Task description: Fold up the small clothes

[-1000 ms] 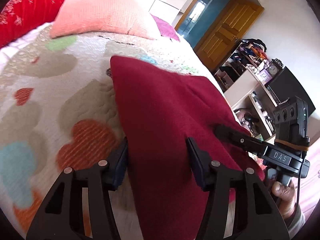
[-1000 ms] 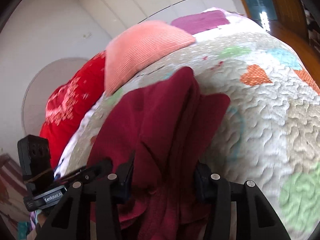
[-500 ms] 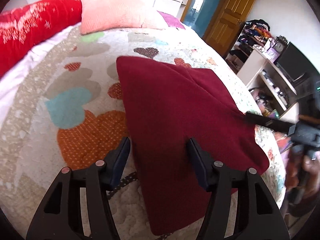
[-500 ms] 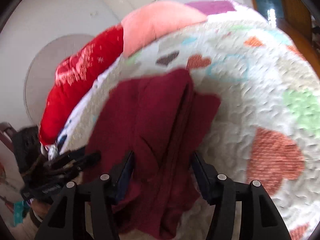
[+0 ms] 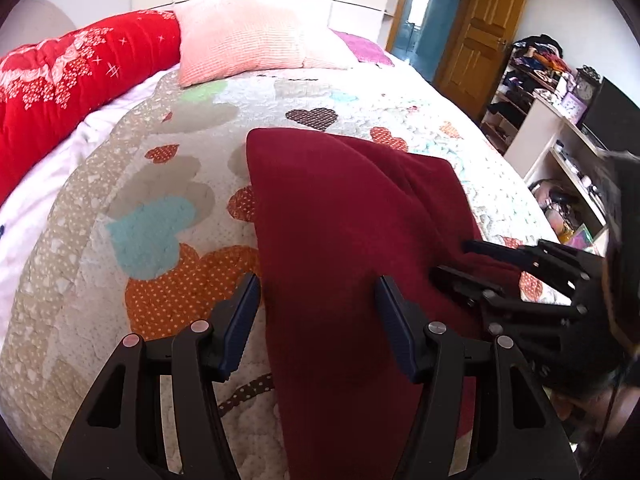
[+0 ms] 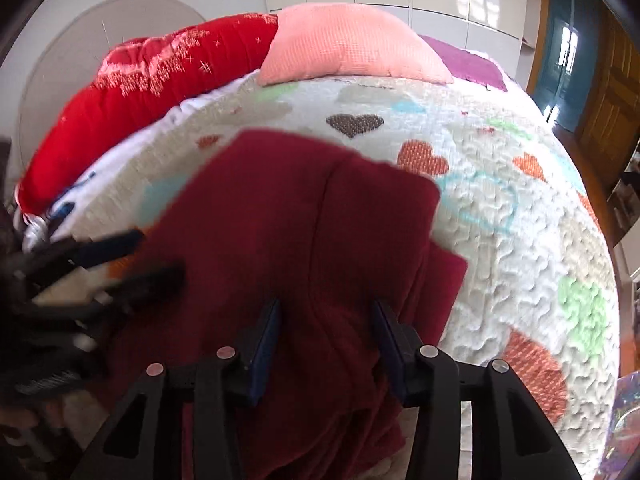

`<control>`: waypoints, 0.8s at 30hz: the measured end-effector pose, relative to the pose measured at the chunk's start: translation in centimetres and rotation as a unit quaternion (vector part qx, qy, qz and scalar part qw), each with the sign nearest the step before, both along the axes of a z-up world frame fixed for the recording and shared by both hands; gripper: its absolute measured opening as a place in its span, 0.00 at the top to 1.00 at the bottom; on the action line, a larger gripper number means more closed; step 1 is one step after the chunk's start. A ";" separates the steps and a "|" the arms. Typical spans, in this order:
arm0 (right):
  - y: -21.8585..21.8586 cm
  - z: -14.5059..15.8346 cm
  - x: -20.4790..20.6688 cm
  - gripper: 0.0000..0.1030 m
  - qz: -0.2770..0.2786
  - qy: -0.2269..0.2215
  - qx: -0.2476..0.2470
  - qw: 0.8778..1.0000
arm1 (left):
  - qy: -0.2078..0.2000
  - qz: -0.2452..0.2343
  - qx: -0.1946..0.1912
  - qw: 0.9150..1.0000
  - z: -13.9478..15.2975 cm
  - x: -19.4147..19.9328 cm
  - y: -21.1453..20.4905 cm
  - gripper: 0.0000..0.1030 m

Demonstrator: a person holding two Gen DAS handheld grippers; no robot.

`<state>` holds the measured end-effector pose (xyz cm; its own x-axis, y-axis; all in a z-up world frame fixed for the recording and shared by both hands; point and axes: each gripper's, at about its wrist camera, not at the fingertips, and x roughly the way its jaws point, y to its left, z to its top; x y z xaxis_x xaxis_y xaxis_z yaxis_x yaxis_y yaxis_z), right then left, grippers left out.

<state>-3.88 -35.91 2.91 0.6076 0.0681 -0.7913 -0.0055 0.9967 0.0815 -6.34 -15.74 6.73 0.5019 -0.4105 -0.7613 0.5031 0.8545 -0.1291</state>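
Between my left gripper's (image 5: 318,312) spread fingers, the dark red garment (image 5: 352,240) runs under the frame's bottom edge, so I cannot see its near hem. My right gripper (image 6: 326,336) also hangs open over the cloth, gripping nothing; its own view hides the fabric below the fingers. From the left wrist view, the right gripper (image 5: 452,258) reaches in low from the right, tips at the garment's right edge. From the right wrist view, the left gripper (image 6: 160,256) is a motion-blurred shape. Folded layers lie on the heart-patterned quilt (image 5: 160,184), with bare quilt left and beyond, up to a pink pillow (image 5: 244,44) and red bolster (image 5: 72,76).
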 end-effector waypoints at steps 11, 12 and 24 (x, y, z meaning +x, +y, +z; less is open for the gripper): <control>1.1 2.2 -5.5 0.56 -0.006 -0.029 -0.004 1.000 | -0.022 0.037 -0.012 0.999 0.8 -1.0 0.7 0.42; 1.3 1.5 -5.8 0.56 -0.006 -0.020 -0.012 1.000 | -0.025 0.040 -0.012 0.999 0.9 -1.1 0.7 0.42; 1.3 5.2 -9.0 0.54 -0.047 -0.095 -0.006 0.994 | -0.085 0.065 -0.010 0.994 3.6 -3.7 1.7 0.42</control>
